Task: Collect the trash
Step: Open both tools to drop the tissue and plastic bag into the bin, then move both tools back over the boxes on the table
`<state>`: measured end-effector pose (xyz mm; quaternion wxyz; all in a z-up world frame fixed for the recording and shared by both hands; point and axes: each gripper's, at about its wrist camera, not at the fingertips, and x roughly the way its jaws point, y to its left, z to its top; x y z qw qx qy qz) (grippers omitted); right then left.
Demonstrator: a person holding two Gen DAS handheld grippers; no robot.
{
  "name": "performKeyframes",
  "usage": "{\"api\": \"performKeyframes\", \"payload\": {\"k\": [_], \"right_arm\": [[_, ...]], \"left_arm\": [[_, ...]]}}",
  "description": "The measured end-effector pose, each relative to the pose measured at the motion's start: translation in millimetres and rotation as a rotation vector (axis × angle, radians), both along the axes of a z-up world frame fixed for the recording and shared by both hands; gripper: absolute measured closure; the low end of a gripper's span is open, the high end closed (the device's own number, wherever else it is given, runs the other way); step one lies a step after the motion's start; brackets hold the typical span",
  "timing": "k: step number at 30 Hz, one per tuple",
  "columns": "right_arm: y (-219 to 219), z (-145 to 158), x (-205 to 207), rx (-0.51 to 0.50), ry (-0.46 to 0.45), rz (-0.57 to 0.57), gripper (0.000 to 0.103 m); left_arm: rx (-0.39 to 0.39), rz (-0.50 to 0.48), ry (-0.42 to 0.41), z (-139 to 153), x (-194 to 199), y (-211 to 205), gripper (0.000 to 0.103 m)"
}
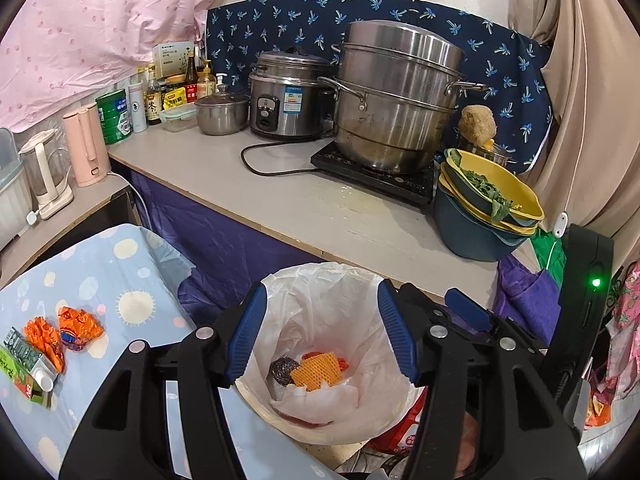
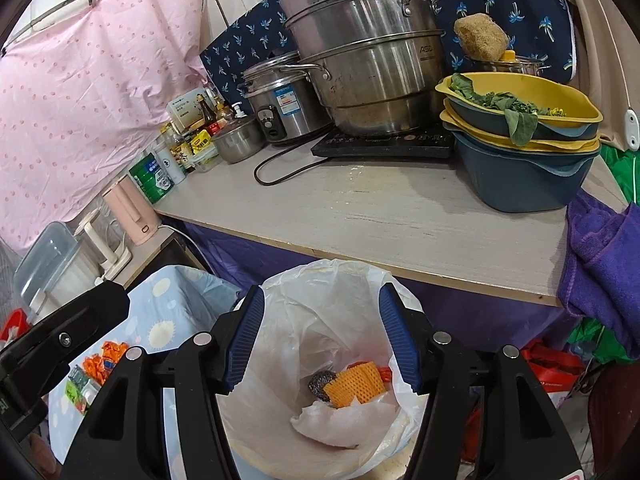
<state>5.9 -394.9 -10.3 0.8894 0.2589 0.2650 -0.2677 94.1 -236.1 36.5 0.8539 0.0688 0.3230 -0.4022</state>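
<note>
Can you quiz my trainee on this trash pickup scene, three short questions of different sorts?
1. True or false: the bin is unlined.
2. What lies on the spotted cloth? A) orange wrappers and a carton B) a spoon C) a sponge
3. Fill in: the left gripper and right gripper are both ____ above the bin.

Key
1. False: a white bag lines it, holding an orange foam net and a dark scrubber.
2. A
3. Open, with nothing between the fingers.
</note>
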Motion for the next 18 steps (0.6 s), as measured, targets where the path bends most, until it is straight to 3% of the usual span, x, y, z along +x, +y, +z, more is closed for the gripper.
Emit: {"api": "performKeyframes", "payload": {"k": [8, 10, 18], "right_arm": [[10, 9, 3, -0.017, -0.007, 0.011, 0.042], [15, 12, 5, -0.021, -0.010, 0.018, 0.041], [45, 15, 24, -0.029, -0.003, 0.079, 0.040]], "left_arm": [[-0.010, 0.013, -0.004, 4, 1, 9, 0.047], [-0.015, 0.031, -0.002, 5, 4, 15, 0.043], [-0.007, 0.170, 0.031, -1, 26, 65, 0.035]]}}
